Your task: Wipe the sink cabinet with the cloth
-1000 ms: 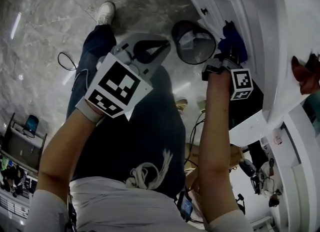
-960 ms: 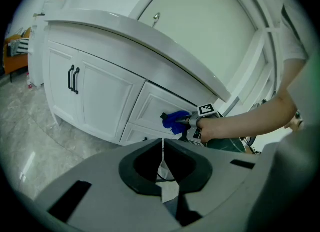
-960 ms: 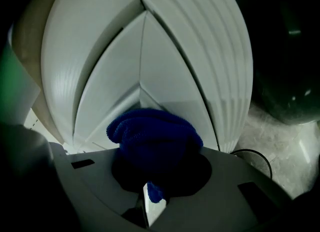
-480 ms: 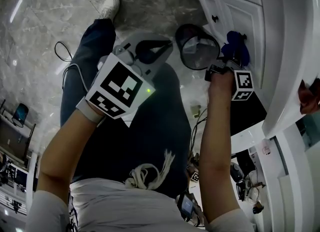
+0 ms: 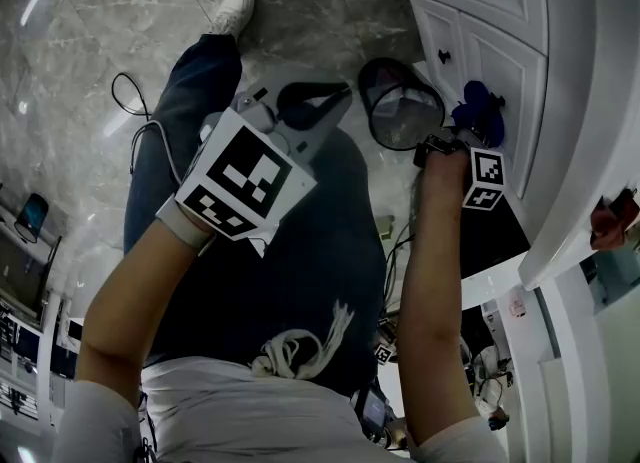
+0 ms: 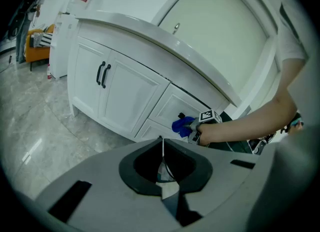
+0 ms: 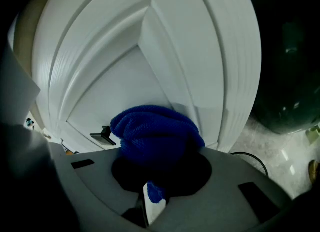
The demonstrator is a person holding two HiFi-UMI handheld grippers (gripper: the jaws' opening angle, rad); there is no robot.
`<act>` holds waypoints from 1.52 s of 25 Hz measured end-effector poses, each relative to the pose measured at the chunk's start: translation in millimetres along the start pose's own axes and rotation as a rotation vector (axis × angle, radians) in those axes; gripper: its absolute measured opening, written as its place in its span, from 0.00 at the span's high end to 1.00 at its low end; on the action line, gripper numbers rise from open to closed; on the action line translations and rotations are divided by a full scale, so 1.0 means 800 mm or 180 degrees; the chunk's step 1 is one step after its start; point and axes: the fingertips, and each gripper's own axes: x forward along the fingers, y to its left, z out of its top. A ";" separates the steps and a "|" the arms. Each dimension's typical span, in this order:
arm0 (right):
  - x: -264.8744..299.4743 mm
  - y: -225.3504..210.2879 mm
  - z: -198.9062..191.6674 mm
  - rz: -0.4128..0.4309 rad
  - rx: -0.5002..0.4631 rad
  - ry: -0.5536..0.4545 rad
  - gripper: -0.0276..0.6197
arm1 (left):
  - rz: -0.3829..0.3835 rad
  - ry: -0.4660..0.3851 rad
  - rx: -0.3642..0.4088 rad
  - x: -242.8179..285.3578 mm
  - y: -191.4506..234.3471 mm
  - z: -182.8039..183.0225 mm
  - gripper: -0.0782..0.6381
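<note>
The white sink cabinet [image 5: 505, 46] runs down the right of the head view. My right gripper [image 5: 468, 133] is shut on a bunched blue cloth [image 5: 478, 116] and presses it against a drawer front. In the right gripper view the blue cloth [image 7: 156, 132] fills the jaws and touches the panelled cabinet front [image 7: 165, 50], right of a dark handle [image 7: 102, 135]. My left gripper [image 5: 335, 99] hangs shut and empty over the person's thigh, away from the cabinet. From the left gripper view, the left gripper [image 6: 162, 143] faces the cabinet [image 6: 125, 85] and the cloth [image 6: 182, 125].
A round black bin [image 5: 400, 106] stands on the grey marble floor just left of the cloth, seen also as a dark bin [image 7: 290, 65]. A black cable [image 5: 135, 111] lies by the person's leg and white shoe [image 5: 235, 6]. Cabinet doors carry dark handles [image 6: 102, 74].
The right gripper and cloth have slid a little along the cabinet front, farther from me. The view has shifted with the head. The left gripper keeps its pose.
</note>
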 end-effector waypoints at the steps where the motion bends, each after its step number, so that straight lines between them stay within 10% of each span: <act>1: 0.001 0.004 -0.001 -0.0002 -0.0024 -0.0018 0.86 | 0.0000 -0.0001 -0.0009 -0.002 0.004 0.001 0.87; 38: 0.022 0.161 -0.038 0.0027 0.0682 -0.0369 0.87 | -0.0515 0.0338 0.0256 -0.042 0.117 0.047 0.87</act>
